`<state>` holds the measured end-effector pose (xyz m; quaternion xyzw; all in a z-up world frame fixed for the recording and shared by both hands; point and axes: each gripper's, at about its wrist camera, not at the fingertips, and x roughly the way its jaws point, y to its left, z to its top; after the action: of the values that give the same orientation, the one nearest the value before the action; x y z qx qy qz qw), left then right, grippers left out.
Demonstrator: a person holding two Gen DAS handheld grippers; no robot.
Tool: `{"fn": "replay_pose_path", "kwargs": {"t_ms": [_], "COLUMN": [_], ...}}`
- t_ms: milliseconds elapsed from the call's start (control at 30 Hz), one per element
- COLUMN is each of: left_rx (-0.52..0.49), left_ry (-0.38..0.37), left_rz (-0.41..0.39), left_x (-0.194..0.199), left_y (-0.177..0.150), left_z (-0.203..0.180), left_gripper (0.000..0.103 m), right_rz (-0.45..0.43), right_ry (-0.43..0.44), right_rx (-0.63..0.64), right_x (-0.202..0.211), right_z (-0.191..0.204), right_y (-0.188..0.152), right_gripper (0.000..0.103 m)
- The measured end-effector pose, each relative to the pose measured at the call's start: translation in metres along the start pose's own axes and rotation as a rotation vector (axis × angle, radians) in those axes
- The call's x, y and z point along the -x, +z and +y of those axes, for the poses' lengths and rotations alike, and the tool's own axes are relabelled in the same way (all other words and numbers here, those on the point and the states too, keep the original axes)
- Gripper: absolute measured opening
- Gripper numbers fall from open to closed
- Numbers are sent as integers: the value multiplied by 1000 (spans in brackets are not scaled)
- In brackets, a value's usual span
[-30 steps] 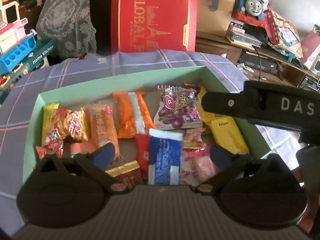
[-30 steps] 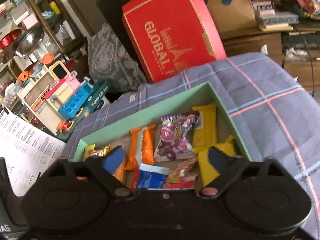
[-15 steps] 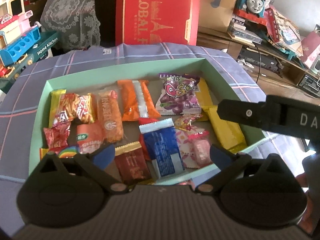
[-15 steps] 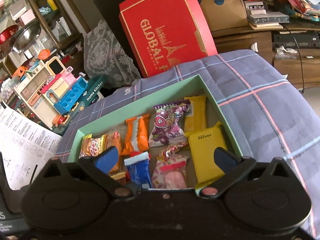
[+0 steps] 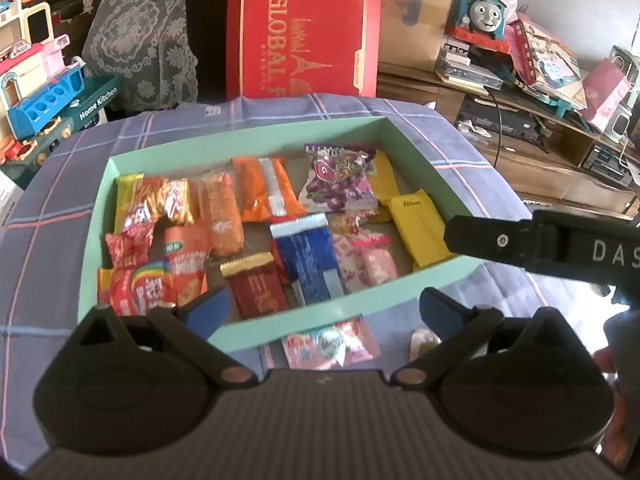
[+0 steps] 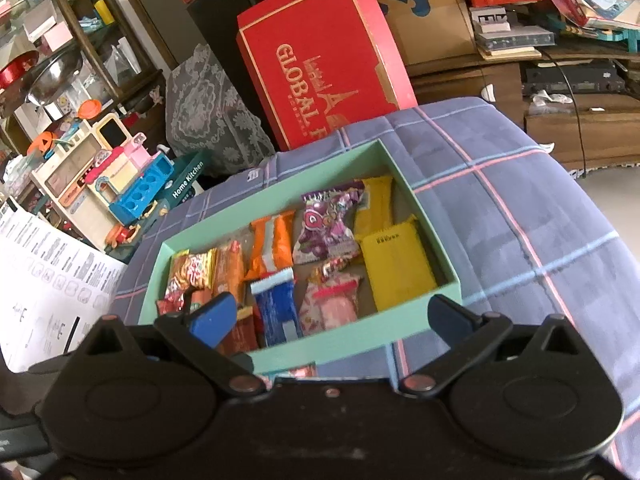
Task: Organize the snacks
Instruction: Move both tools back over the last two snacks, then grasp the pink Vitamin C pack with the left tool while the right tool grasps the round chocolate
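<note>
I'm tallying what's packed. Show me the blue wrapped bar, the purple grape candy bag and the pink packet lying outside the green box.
blue wrapped bar point(image 5: 310, 258): left wrist view, wrapper middle.
purple grape candy bag point(image 5: 340, 180): left wrist view, printed front.
pink packet point(image 5: 332, 344): left wrist view, centre.

- Our left gripper point(image 5: 325, 309) points forward and downward, its two blue-tipped fingers point(image 5: 208, 307) spread wide with nothing between them.
- Our right gripper point(image 6: 329, 313) is tilted downward too, jaws standing at their widest and empty.
- In the left wrist view, the right gripper's black body reaches in from the right edge, above and beside our left gripper.
</note>
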<state>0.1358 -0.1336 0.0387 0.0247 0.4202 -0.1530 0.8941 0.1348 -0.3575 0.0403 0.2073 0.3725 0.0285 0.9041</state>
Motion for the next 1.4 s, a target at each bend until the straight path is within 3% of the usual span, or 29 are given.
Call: {"fn": "replay_pose_path", "kwargs": {"t_ms": [367,533,867,1000,1400], "left_rx": [34,59,124,118,84], "left_ry": [69,98,105,104,94], "left_rz": [67,106,135,144,144], "left_x": [-12,-24,-40,-47,-79], "left_y": [-48,-62,-59,-56,-39], "left_z": [17,33,48,42,-8], "left_gripper": [103,103,103,103,103], "right_rz": [43,91,114,90,54], "right_ry": [-32,-83,-106,-127,-97], "right_rx": [-8,33,143,236,108], "right_x": [2,-16,-40,-44,-21], "right_z": [-19,-23,-9,-2,-51], "right_y": [-44,-73,-91,-94,-88], "right_gripper": [103,83,58,29,28]}}
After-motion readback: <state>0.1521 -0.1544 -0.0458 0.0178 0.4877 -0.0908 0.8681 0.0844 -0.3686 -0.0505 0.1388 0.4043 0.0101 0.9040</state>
